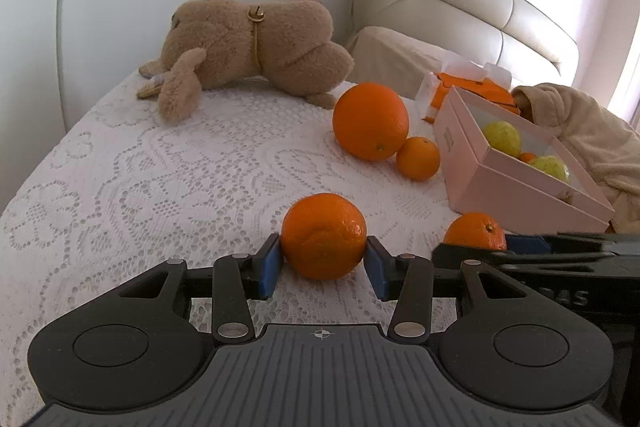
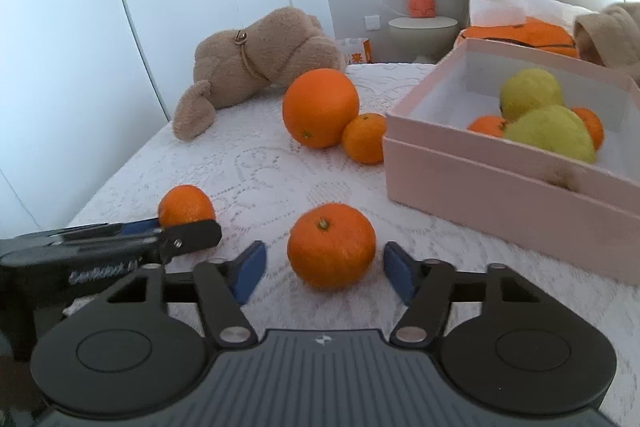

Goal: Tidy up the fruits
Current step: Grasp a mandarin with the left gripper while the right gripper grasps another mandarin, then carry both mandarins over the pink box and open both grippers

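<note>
The left gripper (image 1: pixel 323 269) had its blue fingers (image 1: pixel 269 267) pressed against both flanks of a small, dimpled orange mandarin (image 1: pixel 323 235), which sat on the white lace bedspread (image 1: pixel 160 179); the fruit was gripped but apparently not yet lifted. The right gripper (image 2: pixel 323 273) stood partly open around a second round mandarin with a green stem (image 2: pixel 331 245): its blue fingers (image 2: pixel 250 273) flanked the fruit with a clear gap on each side, so it held nothing.

Farther out, a large smooth orange (image 1: pixel 370 121) touched a smaller orange mandarin (image 1: pixel 417 158), both just beside the pale pink cardboard box (image 2: pixel 500 195). Inside the box lay two yellow-green round fruits (image 2: pixel 550 133) and some small orange ones. A brown plush toy (image 1: pixel 248 43) sprawled near the bed's far edge.

The step in hand seemed to be picking up loose mandarins, one per hand. Next, the right fingers would probably need to close on their fruit; then both would have to be raised over the box wall and released inside, gently, since round fruit could roll on the soft cover.
</note>
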The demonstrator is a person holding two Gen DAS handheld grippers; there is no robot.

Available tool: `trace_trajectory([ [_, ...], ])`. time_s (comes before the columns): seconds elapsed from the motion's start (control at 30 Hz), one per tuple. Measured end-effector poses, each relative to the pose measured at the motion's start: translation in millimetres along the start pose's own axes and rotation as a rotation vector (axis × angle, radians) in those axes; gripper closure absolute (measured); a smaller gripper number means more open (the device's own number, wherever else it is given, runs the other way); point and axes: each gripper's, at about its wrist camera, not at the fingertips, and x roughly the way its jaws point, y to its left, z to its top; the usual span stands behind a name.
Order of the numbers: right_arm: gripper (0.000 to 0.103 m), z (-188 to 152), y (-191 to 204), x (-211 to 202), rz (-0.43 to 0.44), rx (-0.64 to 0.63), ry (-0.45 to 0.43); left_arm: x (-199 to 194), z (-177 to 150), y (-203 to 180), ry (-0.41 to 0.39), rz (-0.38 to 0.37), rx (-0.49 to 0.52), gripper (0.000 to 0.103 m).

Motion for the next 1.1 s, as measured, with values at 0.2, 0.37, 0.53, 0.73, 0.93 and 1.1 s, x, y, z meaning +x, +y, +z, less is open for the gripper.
trace_trajectory([
  [0.2,0.055,0,10,-3,-0.070,-0.092,0.022,0,0,-1,0.003,0.002,0.000,0.053],
  [0.37,0.055,-8,-7,-36,-0.132,-0.051,0.003,3,2,-7,0.014,0.023,0.027,0.053],
  [0.53,0.055,-3,-41,-72,-0.241,0.040,-0.041,6,6,-18,0.024,0.061,0.063,0.054],
  [0.73,0.055,34,-73,-135,-0.315,0.122,-0.222,-6,35,-67,-0.021,-0.091,0.118,0.054],
  [0.93,0.055,88,-88,-191,-0.351,0.147,-0.380,-21,104,-136,-0.126,-0.261,0.177,0.054],
  [1.1,0.055,143,-91,-206,-0.404,0.089,-0.419,-3,143,-172,-0.122,-0.292,0.223,0.054],
])
